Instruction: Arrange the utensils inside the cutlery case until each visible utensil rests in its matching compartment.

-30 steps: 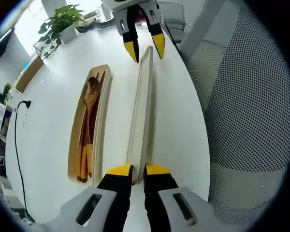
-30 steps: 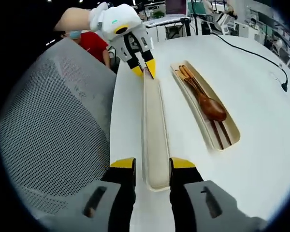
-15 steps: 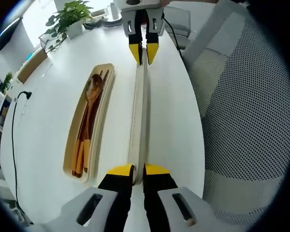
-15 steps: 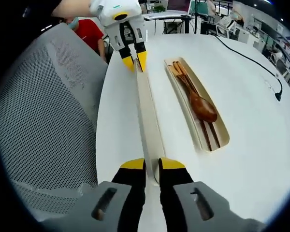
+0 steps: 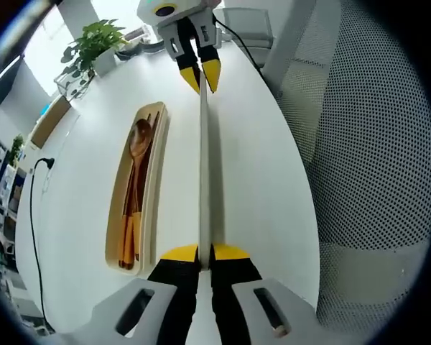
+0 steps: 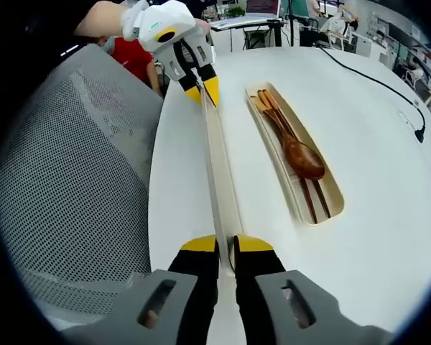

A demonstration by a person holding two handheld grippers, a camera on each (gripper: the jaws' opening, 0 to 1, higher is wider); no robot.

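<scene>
Your left claw point(image 5: 199, 253) was pinched narrow on the near end of the long cream-coloured case lid point(image 5: 203, 172), which stood on edge over the white round table point(image 5: 72, 187). In the right gripper view, your right claw point(image 6: 225, 244) was likewise clamped on its end of that lid point(image 6: 217, 172); each claw appeared at the far end in the other's view, the right claw point(image 5: 200, 73) and left claw point(image 6: 202, 89) both closed on the lid.

Just beside the lid lay the open beige cutlery case tray point(image 5: 152, 188), flat on the table. Inside it rested a brown wooden spoon point(image 5: 137, 140) and wooden chopsticks point(image 5: 128, 230), side by side; separate compartments could not be told.

Judgement: utensils were already placed; fitting the lid was apparently what remained.

Farther off stood a green potted plant point(image 5: 93, 42).
</scene>
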